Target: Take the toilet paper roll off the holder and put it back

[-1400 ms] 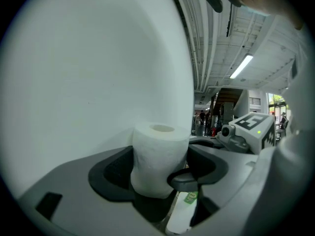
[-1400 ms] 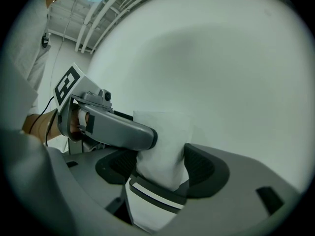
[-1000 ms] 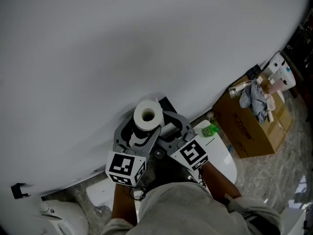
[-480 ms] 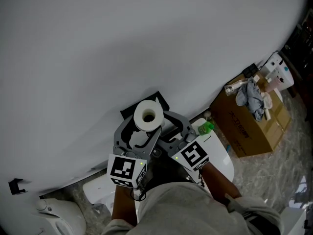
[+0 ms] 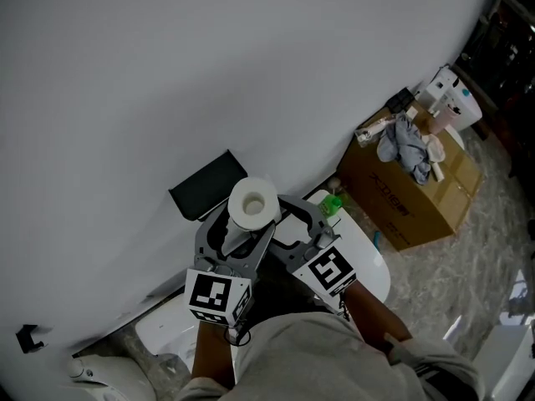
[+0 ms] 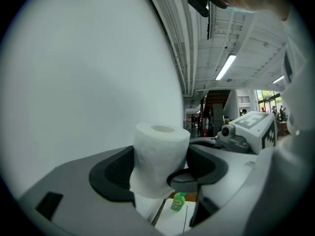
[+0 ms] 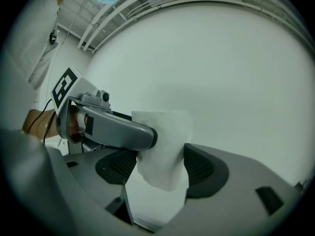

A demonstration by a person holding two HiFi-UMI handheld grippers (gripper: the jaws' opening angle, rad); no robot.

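The toilet paper roll [image 5: 253,202] is off the holder [image 5: 209,185] and held upright in the air, core hole facing up, just below and to the right of the holder and apart from it. The holder is a flat black piece fixed to the white wall [image 5: 251,73].

The left gripper [image 5: 244,228] has its fingers [image 6: 113,173] clenched on the roll: in the left gripper view the dark pads press on the paper from both sides. The right gripper [image 5: 286,215] grasps the same roll from the side away from the holder, its fingers [image 7: 204,168] set against the paper too. The two grippers cross at the roll; in the right gripper view one grey finger of the left gripper lies across the front of the roll. A loose edge of paper hangs below the roll's lower end.

A small green bottle [image 5: 333,203] stands to the right of the holder, past the roll, low by the wall. A cardboard box [image 5: 410,199] sits on the floor well to the right of the holder, with rags [image 5: 403,144] and other small things piled on top.
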